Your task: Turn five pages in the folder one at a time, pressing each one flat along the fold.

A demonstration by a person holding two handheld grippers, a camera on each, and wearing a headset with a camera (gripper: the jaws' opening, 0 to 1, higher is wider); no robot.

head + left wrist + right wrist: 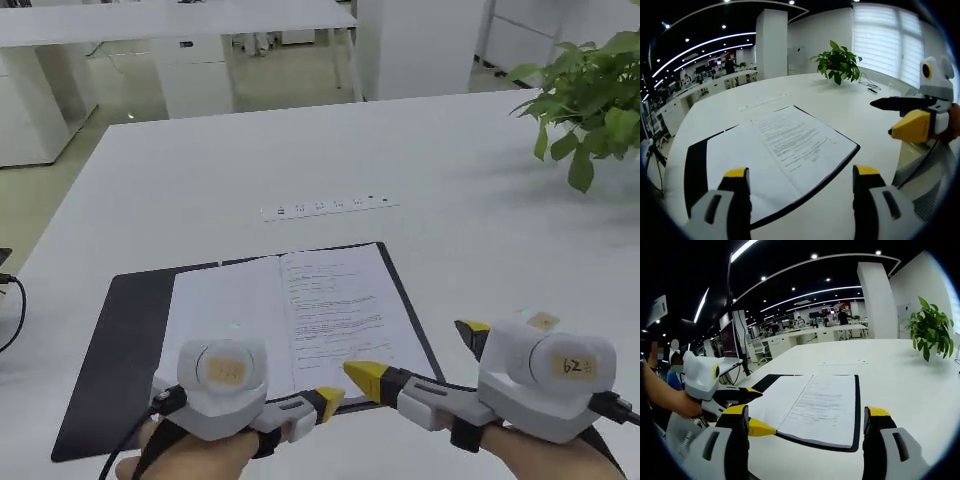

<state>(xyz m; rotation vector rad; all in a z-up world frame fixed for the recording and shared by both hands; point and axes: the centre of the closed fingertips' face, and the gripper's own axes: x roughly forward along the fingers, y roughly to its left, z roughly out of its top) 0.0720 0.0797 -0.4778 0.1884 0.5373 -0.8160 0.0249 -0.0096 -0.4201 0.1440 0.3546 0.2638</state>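
An open black folder is laid on the white table, a socket strip behind, a leafy green plant rightward.

L tongs, R tongs: white shells, blk jaws, yellow tips.

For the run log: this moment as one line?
folder open | left gripper open, empty | right gripper open, empty | both at folder's near edge

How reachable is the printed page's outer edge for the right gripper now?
Probably yes: the right gripper is open close by the printed page, nothing lies between them, and the left gripper sits aside.
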